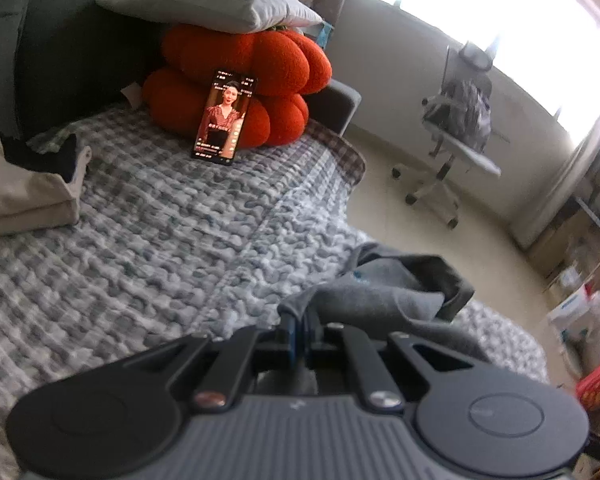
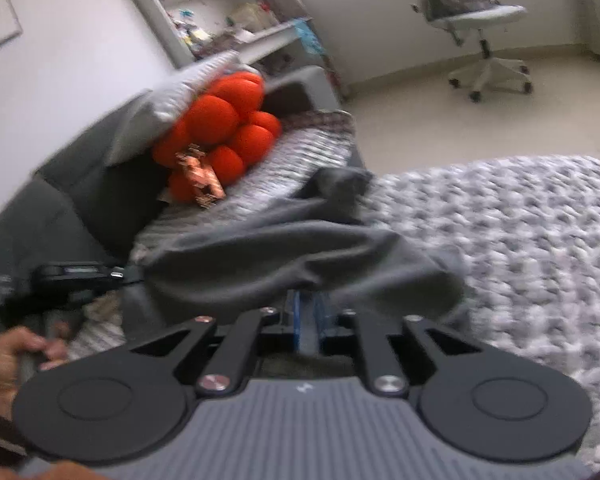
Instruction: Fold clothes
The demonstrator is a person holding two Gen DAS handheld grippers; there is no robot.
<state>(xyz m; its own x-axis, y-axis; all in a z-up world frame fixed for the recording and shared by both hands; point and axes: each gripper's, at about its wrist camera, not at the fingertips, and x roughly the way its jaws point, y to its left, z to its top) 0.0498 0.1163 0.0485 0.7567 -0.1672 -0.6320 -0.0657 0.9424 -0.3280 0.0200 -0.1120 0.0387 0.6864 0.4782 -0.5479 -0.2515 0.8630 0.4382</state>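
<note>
Both your left gripper (image 1: pixel 300 330) and right gripper (image 2: pixel 308 312) pinch the soft, limp grey garment (image 1: pixel 384 296) above the quilted blanket's (image 1: pixel 160 240) right edge; hold hems, since it sags.

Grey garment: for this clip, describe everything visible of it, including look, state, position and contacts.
The grey garment looks like soft, matte knit fabric, crumpled and unfolded, with a darker rolled edge at its far side. Both grippers are shut on it: the left gripper and the right gripper each pinch a bunched edge between blue fingers. The rest sags onto the grey-and-white checked blanket. Motion blur hides finer detail.
</note>
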